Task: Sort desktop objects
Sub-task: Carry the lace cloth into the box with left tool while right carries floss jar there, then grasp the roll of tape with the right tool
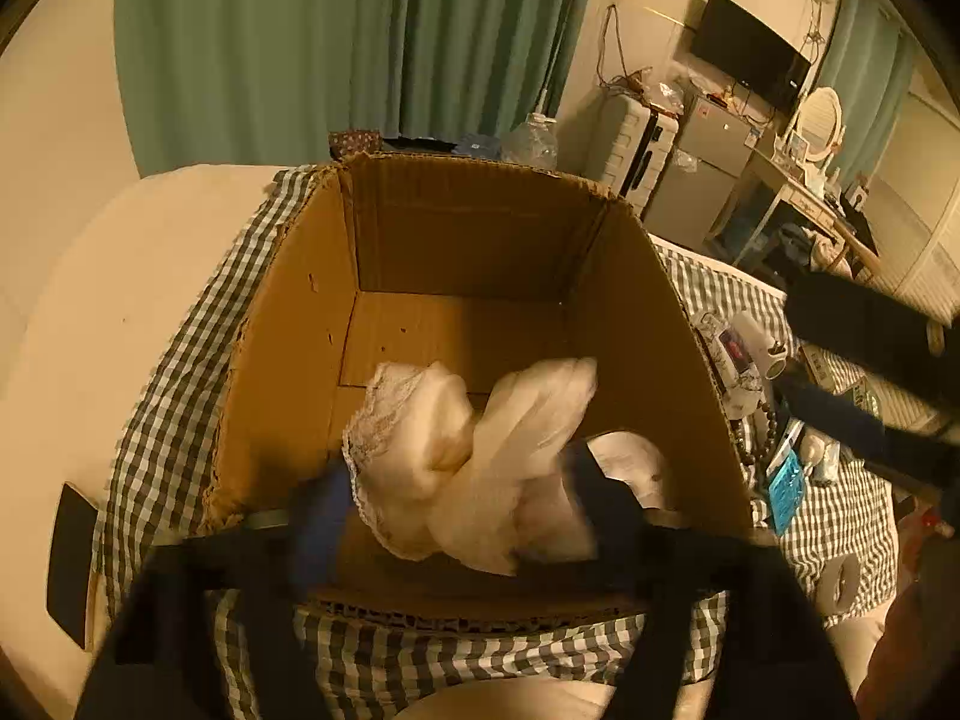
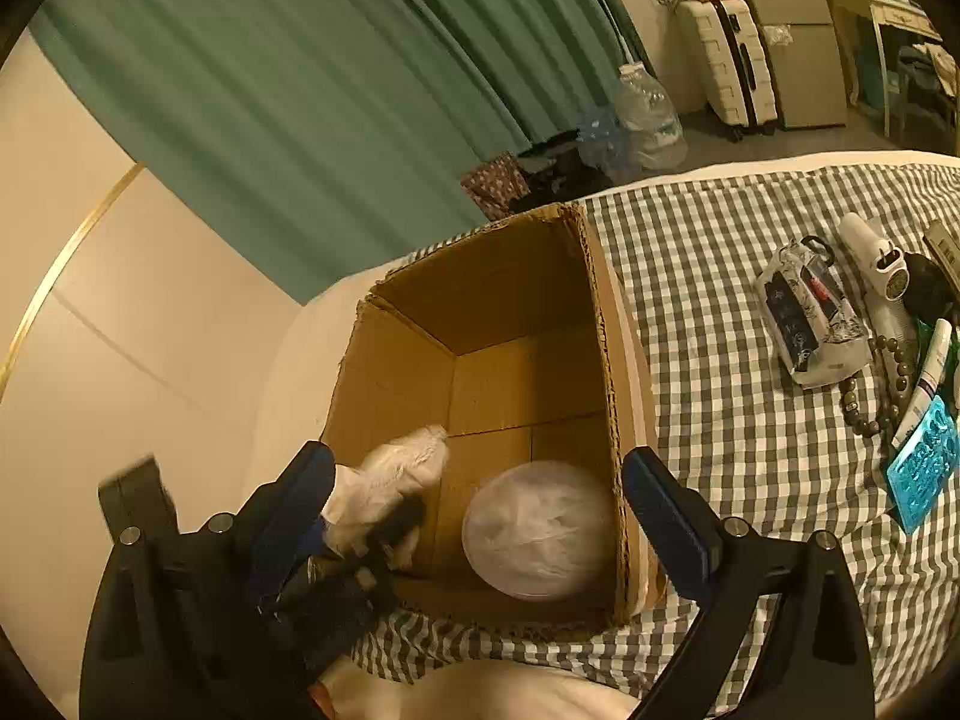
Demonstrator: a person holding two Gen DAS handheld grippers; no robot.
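my left gripper (image 1: 459, 480) stood apart over the cardboard box (image 1: 468, 240), the white lace cloth (image 1: 420, 438) loose between its fingers, my right gripper (image 2: 480, 474) also apart, while beads (image 2: 864, 390) and tubes (image 2: 927, 372) waited on the bed.

corrugated brown cardboard box (image 2: 516, 360) – matt, edges torn rough. inside it, pale soft cloth bundle (image 1: 474, 456) edged with lace, plus a translucent, faintly glossy plastic round lid (image 2: 540, 528). under the box, woven checked cloth (image 2: 732, 420), matt. behind the box, clear crinkled plastic bottle (image 2: 651, 114).
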